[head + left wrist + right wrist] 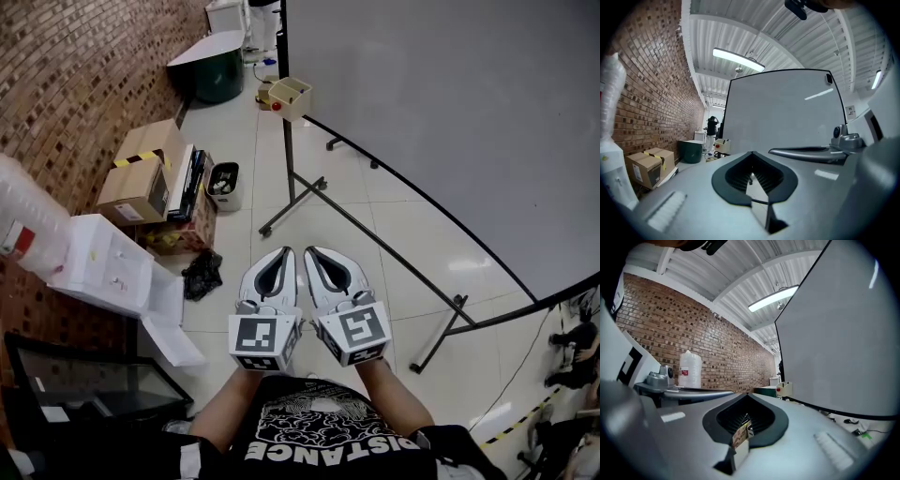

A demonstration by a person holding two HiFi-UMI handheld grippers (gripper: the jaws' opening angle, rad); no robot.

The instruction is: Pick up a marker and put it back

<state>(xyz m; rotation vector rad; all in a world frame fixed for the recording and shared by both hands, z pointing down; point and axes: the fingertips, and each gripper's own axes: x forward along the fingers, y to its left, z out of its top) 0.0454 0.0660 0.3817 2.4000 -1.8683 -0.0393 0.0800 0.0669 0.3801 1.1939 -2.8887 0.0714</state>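
Brick wall [66,84], tiled floor [375,225], whiteboard [450,112], left gripper [284,252] and right gripper [314,251] clenched, empty.

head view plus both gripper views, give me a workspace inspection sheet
surface: tiled floor; no table seen
job's things: whiteboard, small open box at its far end; no marker can be made out
clutter: cardboard boxes, white foam boxes, black bag, small bin
grippers: left hand-held gripper and right hand-held gripper shut, empty, side by side
cables: thin dark cable on floor, right
surroundings: brick wall, green container
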